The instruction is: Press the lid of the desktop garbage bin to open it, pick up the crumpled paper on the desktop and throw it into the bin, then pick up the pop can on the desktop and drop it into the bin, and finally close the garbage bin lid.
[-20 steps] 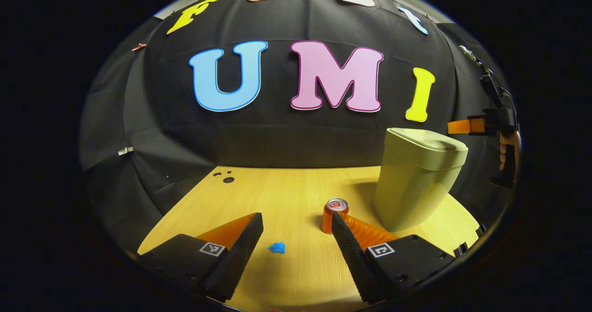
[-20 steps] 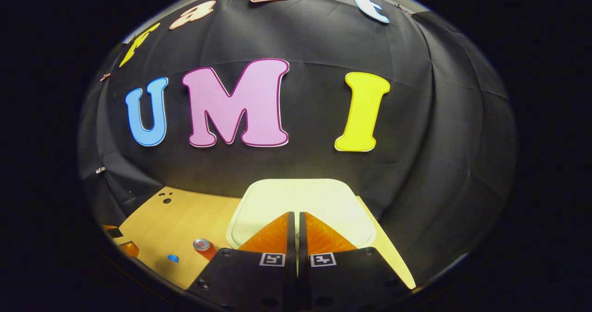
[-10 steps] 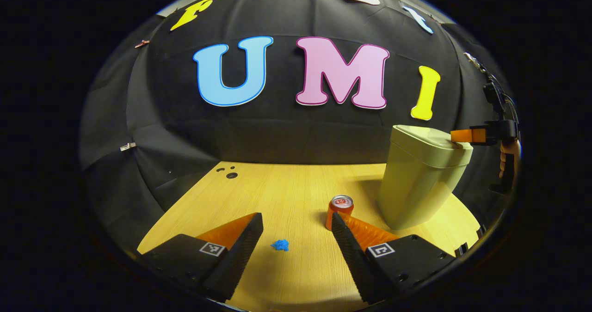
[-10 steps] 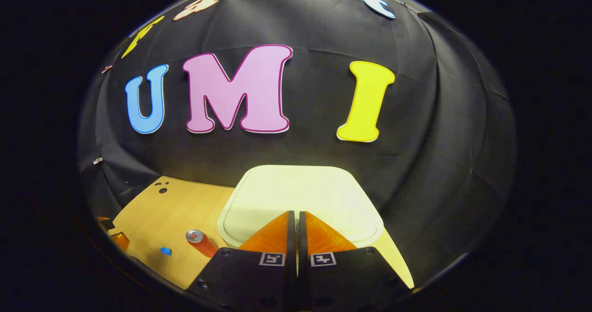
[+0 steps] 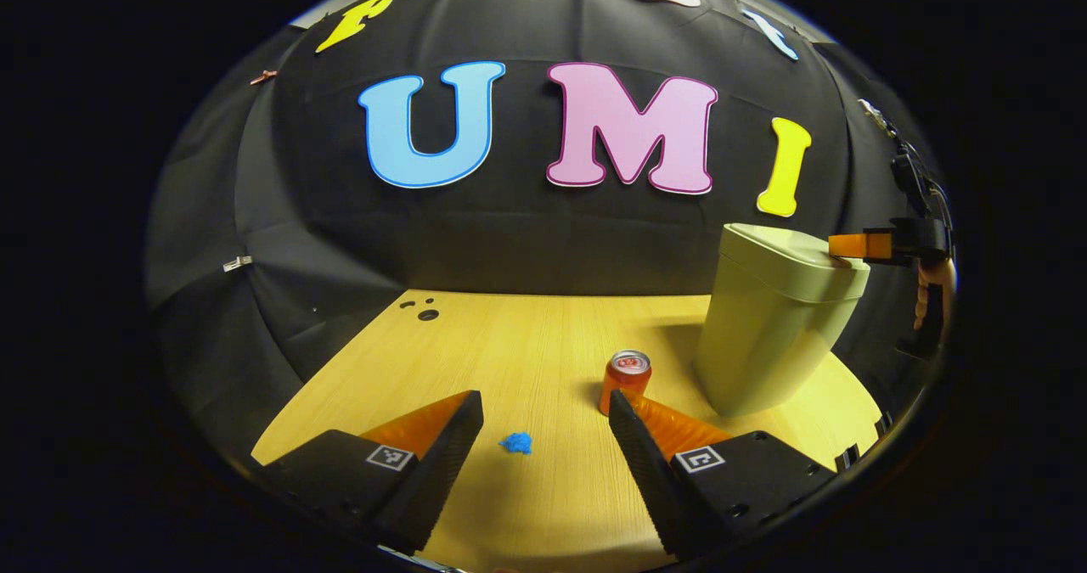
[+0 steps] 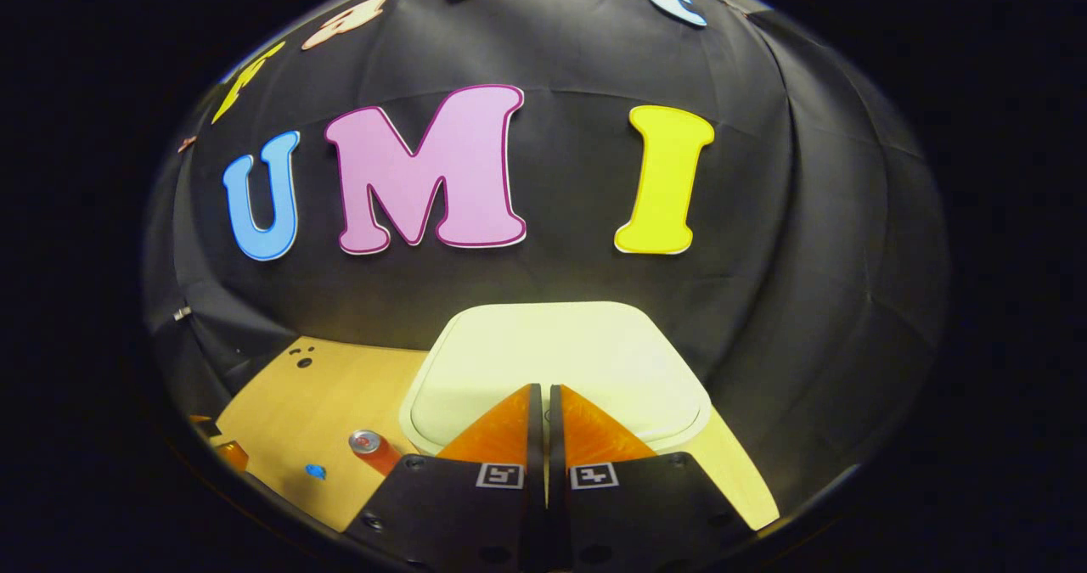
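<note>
Both grippers are reporting: your right gripper point(image 6: 543, 390), fingers closed together, is pressing lower on the bin lid point(image 6: 560, 352) than before; left gripper point(image 5: 543, 407) gaping over crumpled paper point(image 5: 515, 443) (can point(image 5: 627, 378) beside bin point(image 5: 777, 335)).

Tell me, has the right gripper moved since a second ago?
Yes. In the left gripper view, the right gripper has come down from above the bin and now meets its lid.

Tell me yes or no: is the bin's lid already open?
No: in the right gripper view the lid lies flat and closed on the bin, with the shut right tongs at its near edge.
</note>
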Tool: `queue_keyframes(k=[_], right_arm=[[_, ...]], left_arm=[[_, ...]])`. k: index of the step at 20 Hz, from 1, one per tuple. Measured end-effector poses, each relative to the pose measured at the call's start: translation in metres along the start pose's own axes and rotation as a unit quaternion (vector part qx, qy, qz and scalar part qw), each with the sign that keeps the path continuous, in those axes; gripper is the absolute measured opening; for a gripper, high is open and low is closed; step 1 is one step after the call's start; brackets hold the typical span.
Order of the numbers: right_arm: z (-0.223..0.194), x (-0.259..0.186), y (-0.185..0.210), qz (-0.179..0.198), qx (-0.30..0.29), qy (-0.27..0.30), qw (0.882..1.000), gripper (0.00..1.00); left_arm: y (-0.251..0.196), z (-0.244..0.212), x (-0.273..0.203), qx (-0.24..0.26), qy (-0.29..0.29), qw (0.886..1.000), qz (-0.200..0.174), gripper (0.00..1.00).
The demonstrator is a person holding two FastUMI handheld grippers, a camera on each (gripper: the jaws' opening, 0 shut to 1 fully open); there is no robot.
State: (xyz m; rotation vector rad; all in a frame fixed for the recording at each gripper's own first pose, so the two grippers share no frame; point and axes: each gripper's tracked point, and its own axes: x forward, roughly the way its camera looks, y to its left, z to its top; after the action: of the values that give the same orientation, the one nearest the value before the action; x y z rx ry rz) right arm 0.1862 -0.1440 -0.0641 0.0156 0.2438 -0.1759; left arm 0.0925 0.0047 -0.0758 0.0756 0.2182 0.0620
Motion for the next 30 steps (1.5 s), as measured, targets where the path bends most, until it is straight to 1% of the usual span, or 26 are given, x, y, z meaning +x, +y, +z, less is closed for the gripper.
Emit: queue_keyframes(k=[2,6,10,14,21,27,30], right_arm=[[0.000,0.000,0.000,-0.007,-0.022,-0.005,1.000,0.06],[0.011,-0.004,-0.002,-0.006,-0.022,-0.032,0.999,0.05],[0.015,-0.008,-0.001,-0.010,-0.015,-0.036,0.999,0.05],[0.048,-0.024,0.000,-0.012,-0.017,-0.080,0.997,0.05],[0.074,-0.056,0.002,-0.010,-0.004,-0.108,0.994,0.05],[0.069,-0.076,0.001,-0.009,0.000,-0.105,0.994,0.05],[0.061,-0.083,-0.001,-0.008,0.003,-0.095,0.995,0.05]], left_arm=[[-0.002,-0.002,0.000,0.000,0.004,1.000,-0.002,0.96],[-0.002,-0.002,-0.002,0.001,0.002,1.000,0.000,0.96],[-0.001,0.001,-0.006,-0.005,-0.006,1.000,-0.001,0.96],[0.003,0.003,-0.012,-0.008,-0.013,1.000,0.001,0.96],[0.017,0.003,-0.023,-0.017,-0.020,1.000,0.009,0.96],[0.031,-0.006,-0.025,-0.034,-0.012,0.999,0.019,0.96],[0.037,-0.012,-0.025,-0.030,-0.011,0.999,0.025,0.96]])
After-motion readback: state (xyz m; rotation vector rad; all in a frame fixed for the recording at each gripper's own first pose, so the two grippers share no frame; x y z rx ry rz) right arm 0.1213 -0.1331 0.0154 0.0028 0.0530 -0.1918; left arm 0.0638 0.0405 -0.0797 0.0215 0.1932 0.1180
